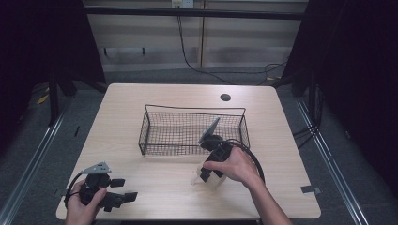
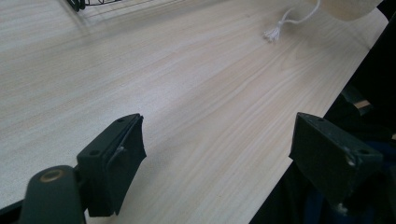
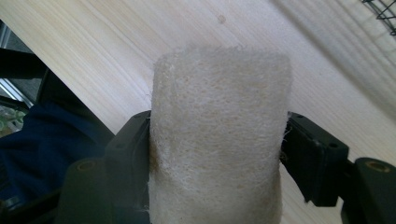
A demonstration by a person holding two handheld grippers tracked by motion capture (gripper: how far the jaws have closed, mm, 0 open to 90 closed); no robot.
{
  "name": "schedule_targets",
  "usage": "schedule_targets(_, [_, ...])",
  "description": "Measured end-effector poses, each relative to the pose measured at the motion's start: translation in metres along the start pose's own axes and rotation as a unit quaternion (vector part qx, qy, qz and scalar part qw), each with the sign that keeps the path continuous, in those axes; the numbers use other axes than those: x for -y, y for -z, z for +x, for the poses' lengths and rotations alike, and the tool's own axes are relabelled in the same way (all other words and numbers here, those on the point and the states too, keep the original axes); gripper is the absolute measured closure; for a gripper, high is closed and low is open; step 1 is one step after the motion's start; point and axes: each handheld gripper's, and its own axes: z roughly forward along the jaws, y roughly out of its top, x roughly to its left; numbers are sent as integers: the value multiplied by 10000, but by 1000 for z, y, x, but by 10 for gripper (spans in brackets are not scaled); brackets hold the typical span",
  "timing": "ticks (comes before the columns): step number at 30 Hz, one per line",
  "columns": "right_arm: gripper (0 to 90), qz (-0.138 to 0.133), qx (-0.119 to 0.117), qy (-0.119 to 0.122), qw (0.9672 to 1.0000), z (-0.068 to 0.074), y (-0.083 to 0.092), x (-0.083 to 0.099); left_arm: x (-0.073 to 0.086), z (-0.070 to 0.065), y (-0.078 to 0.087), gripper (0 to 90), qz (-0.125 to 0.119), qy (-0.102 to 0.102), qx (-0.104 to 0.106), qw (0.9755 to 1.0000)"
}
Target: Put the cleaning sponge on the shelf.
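Observation:
A pale, fibrous loofah sponge [image 3: 219, 140] stands between the two black jaws of my right gripper [image 3: 217, 133], which is shut on its sides. In the high view that gripper [image 1: 210, 175] holds the loofah [image 1: 215, 180] low over the table, just in front of the wire basket [image 1: 195, 110]. A white string with a frayed end [image 2: 284, 24] trails from the loofah [image 2: 345, 6] onto the wood. My left gripper [image 1: 123, 190] rests at the table's front left corner, open with nothing between its jaws, and the left gripper view [image 2: 217, 154] shows bare wood between them.
The black wire basket holds nothing and sits mid-table; its corner [image 2: 84, 3] [image 3: 384, 10] appears in both gripper views. A round cable hole [image 1: 225, 97] lies near the far edge. The table's front edge [image 2: 299, 140] runs close under the left gripper.

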Motion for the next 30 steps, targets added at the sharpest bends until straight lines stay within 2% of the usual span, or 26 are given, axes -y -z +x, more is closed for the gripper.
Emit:
schedule_targets(5, [303, -48, 26, 14, 10000, 1, 9, -1, 0, 0, 0, 174, -3, 0, 18, 10000])
schedule_targets(12, [303, -21, 24, 27, 10000, 2, 13, -4, 0, 0, 0, 174, 8, -8, 21, 10000])
schedule_targets(18, [303, -137, 22, -41, 9999, -2, 24, -3, 0, 0, 0, 174, 1, 2, 1, 10000])
schedule_targets(29, [304, -224, 172, -32, 9996, -4, 40, -3, 0, 0, -1, 174, 4, 12, 0, 10000])
schedule_targets(30, [304, -225, 100, -19, 9997, -5, 41, -4, 0, 0, -1, 174, 11, 3, -3, 10000])
